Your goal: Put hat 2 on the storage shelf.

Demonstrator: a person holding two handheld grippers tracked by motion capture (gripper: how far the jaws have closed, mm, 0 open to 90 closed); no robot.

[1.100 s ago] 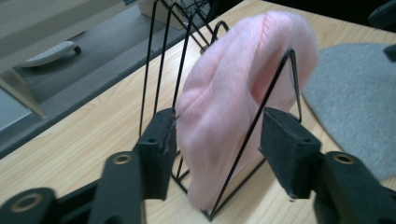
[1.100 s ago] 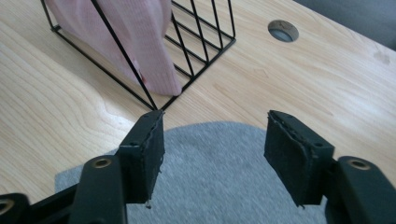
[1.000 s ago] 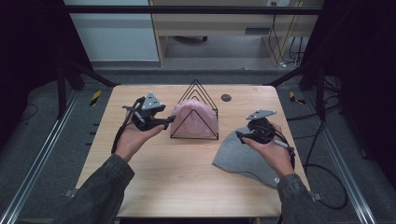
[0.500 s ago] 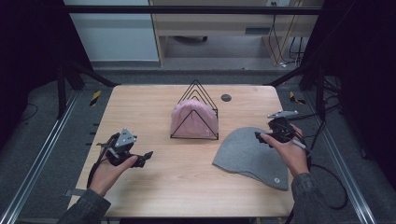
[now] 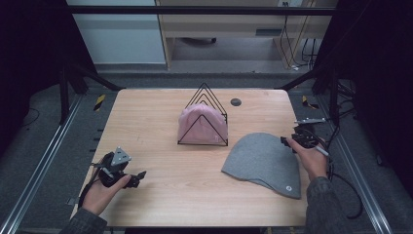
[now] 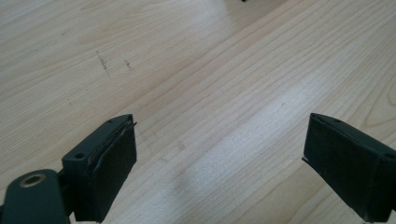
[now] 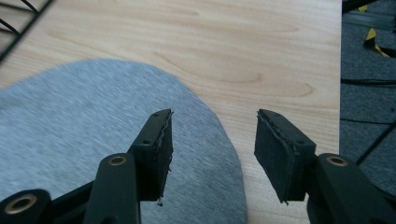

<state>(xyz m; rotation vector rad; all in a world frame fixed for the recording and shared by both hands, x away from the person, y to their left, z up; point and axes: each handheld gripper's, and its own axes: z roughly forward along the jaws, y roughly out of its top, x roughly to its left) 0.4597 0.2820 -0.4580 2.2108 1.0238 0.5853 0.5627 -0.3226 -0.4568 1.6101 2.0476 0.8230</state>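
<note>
A light wooden table [image 5: 160, 117] is seen from above, with a person's forearms reaching in from the near edge, each hand holding a black two-jaw gripper. Near the middle of the table stands a black wire rack [image 5: 203, 114] shaped like a row of triangles, and a pink knitted hat [image 5: 201, 126] sits tucked inside it. To the right of the rack, toward the near right part of the table, a grey hat [image 5: 260, 162] lies flat on the wood, apart from the rack. A small dark round object [image 5: 235, 102] rests on the table behind the rack; what it is cannot be told. The left gripper [image 5: 137, 176] is held low over the near left corner of the table, well apart from both hats. In the left gripper view its jaws stand wide apart with nothing between them, over bare wood grain [image 6: 224, 93]. The right gripper [image 5: 285, 141] is held at the right edge of the table, just beside the far right edge of the grey hat. In the right gripper view its jaws are parted and empty, the left jaw over the grey hat [image 7: 84, 135] and the right jaw over bare wood near the table's edge.
</note>
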